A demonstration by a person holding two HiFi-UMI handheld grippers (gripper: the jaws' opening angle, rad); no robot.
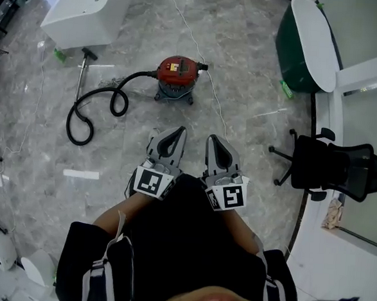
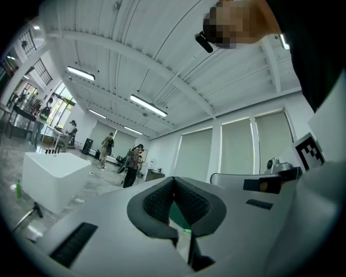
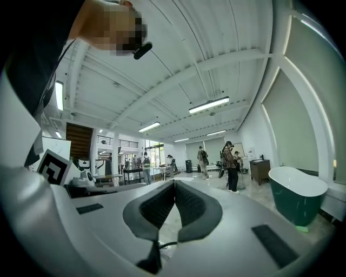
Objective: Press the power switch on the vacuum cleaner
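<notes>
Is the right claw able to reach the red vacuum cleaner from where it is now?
Probably not yet: the right claw, shut, is held near the body, apart from the vacuum cleaner. Bare floor between them leaves the way free.

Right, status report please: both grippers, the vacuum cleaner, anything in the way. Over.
Left gripper and right gripper shut, empty, held near the body. Vacuum cleaner on the floor ahead, untouched. Thin cable lies between; black hose off left.
</notes>
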